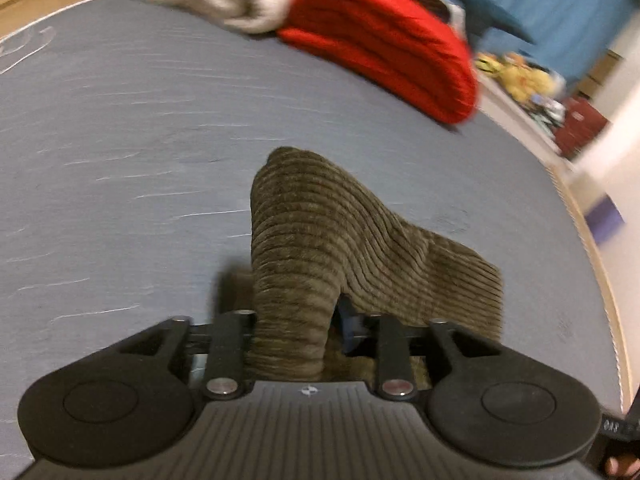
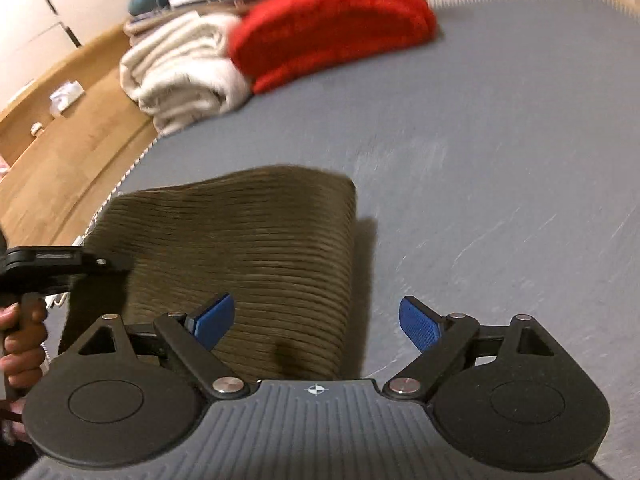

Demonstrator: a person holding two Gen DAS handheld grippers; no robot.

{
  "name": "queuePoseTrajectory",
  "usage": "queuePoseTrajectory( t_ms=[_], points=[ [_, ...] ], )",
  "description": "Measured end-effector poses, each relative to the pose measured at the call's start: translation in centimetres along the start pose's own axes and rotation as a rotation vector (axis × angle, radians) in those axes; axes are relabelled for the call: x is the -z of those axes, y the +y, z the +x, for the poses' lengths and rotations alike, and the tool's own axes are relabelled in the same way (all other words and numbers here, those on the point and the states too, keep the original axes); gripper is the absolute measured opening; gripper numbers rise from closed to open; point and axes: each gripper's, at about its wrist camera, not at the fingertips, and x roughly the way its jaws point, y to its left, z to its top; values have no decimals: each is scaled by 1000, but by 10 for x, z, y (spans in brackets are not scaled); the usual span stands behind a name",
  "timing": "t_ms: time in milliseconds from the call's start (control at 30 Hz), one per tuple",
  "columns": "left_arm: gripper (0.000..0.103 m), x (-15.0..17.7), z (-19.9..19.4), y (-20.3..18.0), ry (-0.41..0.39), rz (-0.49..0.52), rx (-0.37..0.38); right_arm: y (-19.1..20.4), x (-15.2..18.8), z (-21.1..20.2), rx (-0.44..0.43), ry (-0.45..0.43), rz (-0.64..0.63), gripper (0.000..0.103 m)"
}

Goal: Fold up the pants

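The pants (image 1: 320, 240) are olive-brown corduroy. In the left wrist view my left gripper (image 1: 298, 332) is shut on a bunched fold of them and holds it raised above the grey bed surface (image 1: 120, 160); the cloth hides the fingertips. In the right wrist view the pants (image 2: 248, 248) lie as a folded slab near the bed's left edge. My right gripper (image 2: 316, 320) is open and empty, its blue pads (image 2: 418, 322) spread just above the near right corner of the pants. The left gripper's body (image 2: 52, 264) shows at the left, on the pants' left edge.
A folded red blanket (image 2: 328, 20) and a cream blanket (image 2: 180, 76) lie at the far end of the bed (image 2: 500, 140). Wooden floor (image 2: 60, 160) lies beyond the bed's left edge. Toys and clutter (image 1: 528, 80) sit off the bed's right side.
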Motion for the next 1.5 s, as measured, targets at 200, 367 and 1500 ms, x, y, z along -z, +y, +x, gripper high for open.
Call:
queuePoseTrajectory(
  t_ms=[200, 367, 1500],
  points=[
    [93, -11, 24, 32, 79, -57, -80, 11, 6, 39, -57, 90, 51, 93],
    [94, -6, 44, 49, 178, -134, 56, 9, 7, 66, -44, 151, 76, 94],
    [71, 70, 77, -262, 8, 364, 164, -196, -8, -164, 349, -224, 103, 47]
  ],
)
